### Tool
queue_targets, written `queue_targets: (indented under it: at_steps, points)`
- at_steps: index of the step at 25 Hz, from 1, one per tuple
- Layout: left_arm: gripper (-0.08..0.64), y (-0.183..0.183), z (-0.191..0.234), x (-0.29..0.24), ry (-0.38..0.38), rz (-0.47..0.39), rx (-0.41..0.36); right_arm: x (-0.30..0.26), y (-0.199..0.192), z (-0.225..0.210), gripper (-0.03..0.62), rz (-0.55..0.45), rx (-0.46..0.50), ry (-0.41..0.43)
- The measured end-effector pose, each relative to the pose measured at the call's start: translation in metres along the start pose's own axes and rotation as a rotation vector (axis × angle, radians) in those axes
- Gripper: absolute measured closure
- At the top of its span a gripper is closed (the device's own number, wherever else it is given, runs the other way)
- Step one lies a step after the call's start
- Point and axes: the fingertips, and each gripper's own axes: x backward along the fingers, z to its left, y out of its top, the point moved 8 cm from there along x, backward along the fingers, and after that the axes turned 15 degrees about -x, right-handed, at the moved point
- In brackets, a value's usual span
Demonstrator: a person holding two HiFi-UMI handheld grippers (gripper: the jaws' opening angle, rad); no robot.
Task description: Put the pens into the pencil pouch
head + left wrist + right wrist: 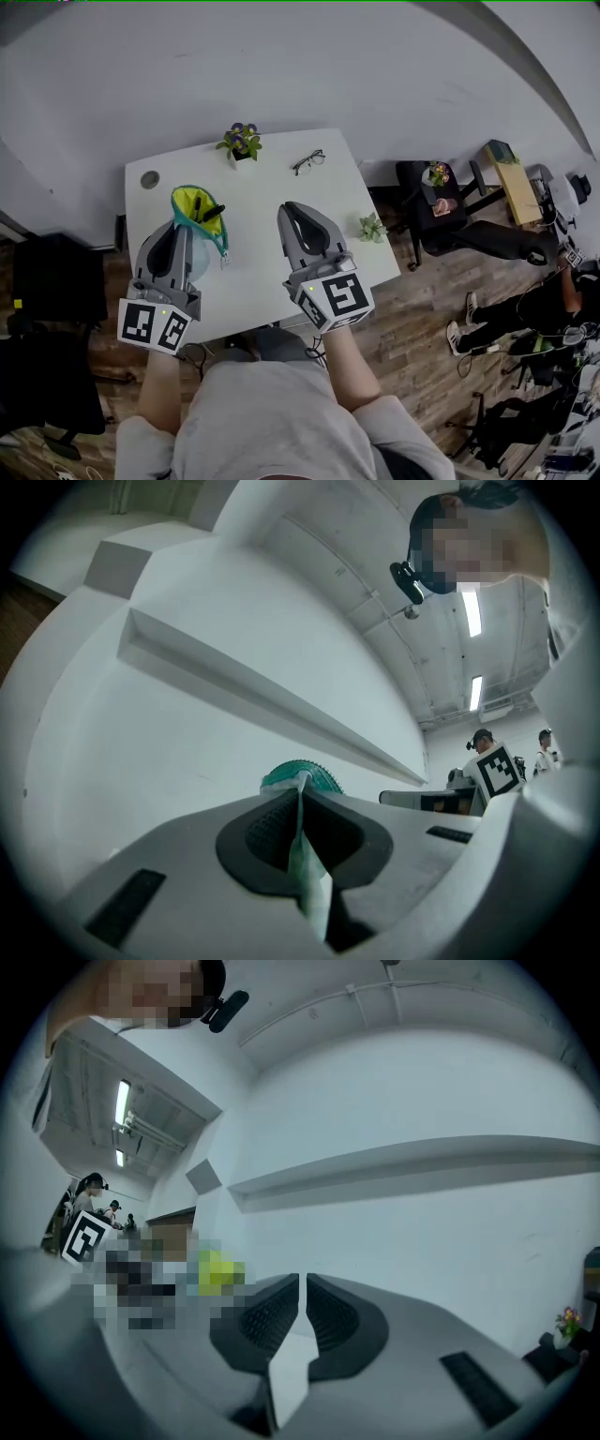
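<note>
left gripper (pixel 300 825): pinches teal pencil pouch (pixel 187 201) rim (black pen (pixel 212 213) sticks out of its open mouth) | right gripper (pixel 303 1309): jaws together, nothing between | both over white table (pixel 272 169)

Place: an open office or lab workroom, indoors.
Walls: plain white wall (pixel 328 66), with a long ledge running along it in both gripper views.
Furniture: a white table (pixel 272 192) against the wall; a dark office chair (pixel 56 281) at its left.
Desk things: a small flowering pot plant (pixel 242 142), a pair of glasses (pixel 308 161), a little green plant (pixel 372 228).
Floor: wood planks (pixel 422 323).
Neighbours: a person in dark clothes (pixel 525 305) sits at the right among bags and cables.
Ceiling: bare, with strip lights (pixel 472 611) and surface-run conduit.
Background: people across the room, one beside a marker cube (pixel 497 771).
</note>
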Motion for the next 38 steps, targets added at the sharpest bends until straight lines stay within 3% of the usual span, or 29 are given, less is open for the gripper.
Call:
queue_targets:
  at_steps: [5,17,38]
  points:
    - [0.526,0.003,0.0,0.015,0.015,0.0,-0.002,0.02,-0.006,0.003,0.548,-0.004,0.003,-0.056]
    - [0.526,0.008,-0.011,0.039,0.037,0.007,-0.024,0.062,-0.016,0.011,0.548,-0.02,0.003,-0.103]
    - [0.526,0.019,-0.018,0.042,0.048,-0.002,-0.051,0.071,-0.015,0.018,0.548,-0.026,0.041,-0.115]
